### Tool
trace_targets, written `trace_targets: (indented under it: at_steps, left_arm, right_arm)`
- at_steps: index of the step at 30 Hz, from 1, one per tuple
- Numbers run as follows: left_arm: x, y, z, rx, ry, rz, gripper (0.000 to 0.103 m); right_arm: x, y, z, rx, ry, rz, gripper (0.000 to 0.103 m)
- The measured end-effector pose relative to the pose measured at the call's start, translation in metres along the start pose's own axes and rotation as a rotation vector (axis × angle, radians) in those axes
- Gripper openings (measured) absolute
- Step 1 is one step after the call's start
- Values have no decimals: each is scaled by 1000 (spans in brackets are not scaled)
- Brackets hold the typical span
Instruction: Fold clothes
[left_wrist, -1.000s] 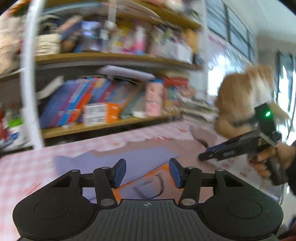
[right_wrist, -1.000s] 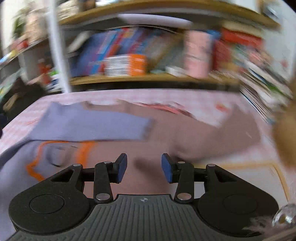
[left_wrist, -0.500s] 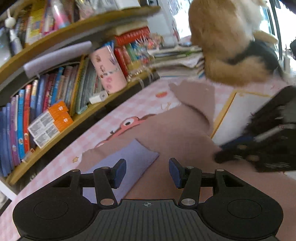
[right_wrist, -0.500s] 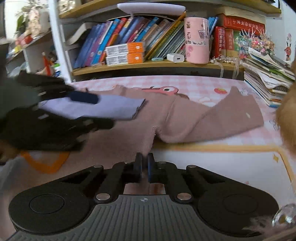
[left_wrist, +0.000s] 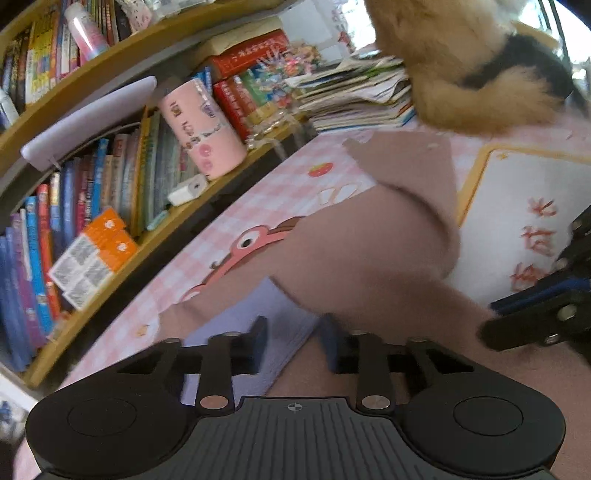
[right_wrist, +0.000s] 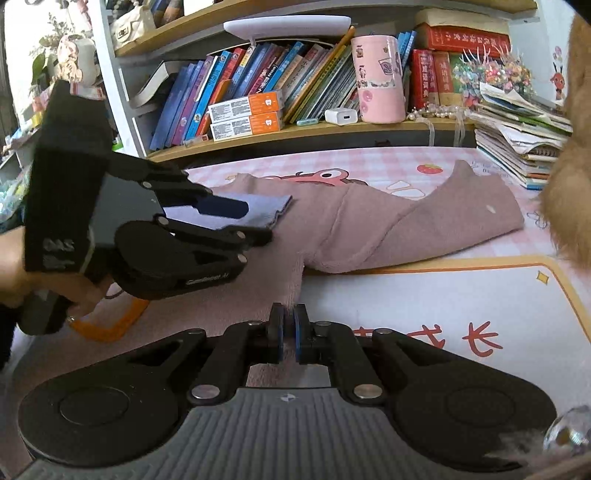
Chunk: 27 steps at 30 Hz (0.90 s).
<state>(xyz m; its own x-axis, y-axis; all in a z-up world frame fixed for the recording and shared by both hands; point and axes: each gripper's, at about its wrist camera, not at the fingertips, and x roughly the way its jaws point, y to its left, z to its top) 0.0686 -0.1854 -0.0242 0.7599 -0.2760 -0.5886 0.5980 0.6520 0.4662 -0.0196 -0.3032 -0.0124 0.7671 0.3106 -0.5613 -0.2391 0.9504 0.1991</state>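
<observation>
A mauve-pink sweater (right_wrist: 388, 221) lies spread on the pink checked table, its right sleeve (right_wrist: 480, 210) stretched toward the books. A lilac sleeve (right_wrist: 258, 206) is folded across its chest and also shows in the left wrist view (left_wrist: 266, 325). My right gripper (right_wrist: 290, 326) is shut on the sweater's side edge near the front. My left gripper (left_wrist: 293, 343) is open, hovering just over the lilac cuff and the sweater body (left_wrist: 362, 258). The left gripper also shows in the right wrist view (right_wrist: 236, 221), and the right gripper in the left wrist view (left_wrist: 491, 321).
A bookshelf (right_wrist: 295, 129) with books, a pink cup (right_wrist: 376, 77) and a white charger (right_wrist: 341, 115) runs along the table's back. A pile of magazines (right_wrist: 517, 147) stands at the right. A furry orange toy (left_wrist: 472, 62) hangs at the right. A white mat (right_wrist: 461, 295) lies under the sweater's edge.
My right gripper went from open to shut on the sweater's edge. My left gripper swung right, over the lilac cuff, and stayed open.
</observation>
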Motion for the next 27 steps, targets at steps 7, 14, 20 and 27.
trace_targets:
  at_steps: [7, 14, 20, 27]
  left_arm:
    - [-13, 31, -2, -134, -65, 24, 4]
    - [-113, 167, -62, -496, -190, 236, 4]
    - [-160, 231, -155, -497, -11, 510, 4]
    - [-203, 281, -248, -567, 141, 738, 7]
  right_arm:
    - [0, 1, 0, -10, 2, -9, 6]
    - [1, 4, 0, -29, 3, -22, 7]
    - [0, 3, 0, -24, 4, -17, 7]
    - [1, 12, 0, -53, 3, -55, 7]
